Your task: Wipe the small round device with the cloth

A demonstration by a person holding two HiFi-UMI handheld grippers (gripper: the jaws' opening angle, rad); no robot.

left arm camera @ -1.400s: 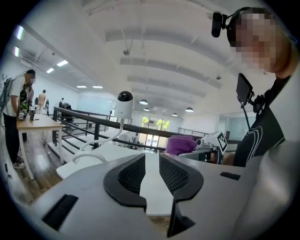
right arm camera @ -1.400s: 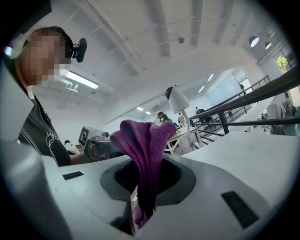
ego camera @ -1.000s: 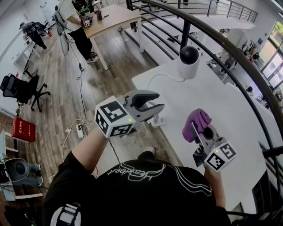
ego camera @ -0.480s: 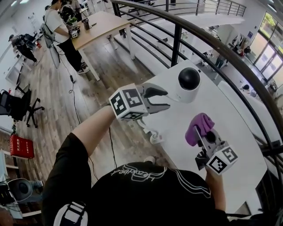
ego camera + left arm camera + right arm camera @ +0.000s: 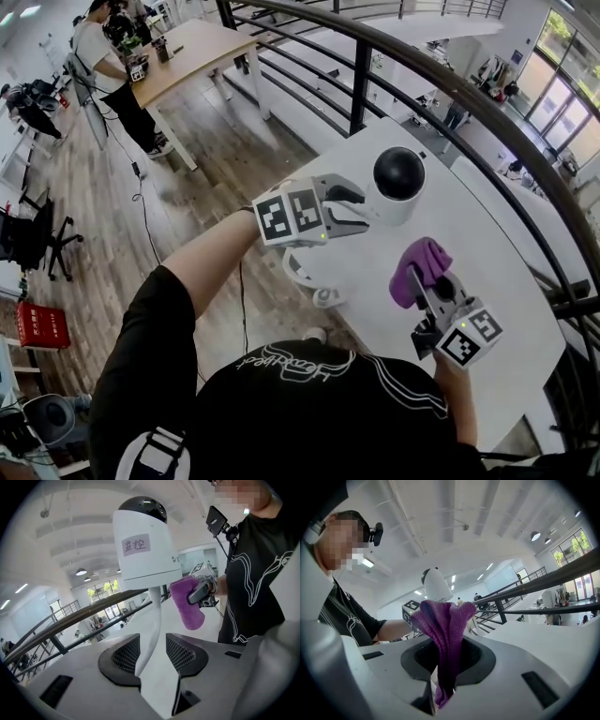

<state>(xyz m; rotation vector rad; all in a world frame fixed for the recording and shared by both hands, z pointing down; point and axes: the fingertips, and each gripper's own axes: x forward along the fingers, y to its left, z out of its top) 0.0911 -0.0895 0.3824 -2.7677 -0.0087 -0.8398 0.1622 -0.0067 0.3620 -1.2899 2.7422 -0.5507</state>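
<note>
The small round device is a white camera with a black dome, standing on the white table. My left gripper sits just left of its base, open; its jaws have just been opening. In the left gripper view the device towers close ahead, and its white cable runs down through the gap of the left gripper, unpinched. My right gripper is shut on the purple cloth, a hand's width short of the device. The cloth bulges out of the right gripper.
The device's cable loops off the table's near edge to a plug. A black railing curves behind the table. Below lie a wooden floor, a wooden table and people standing by it.
My left gripper has travelled from the table's near edge up to the device's base and rolled. The right gripper with the cloth has barely shifted.
</note>
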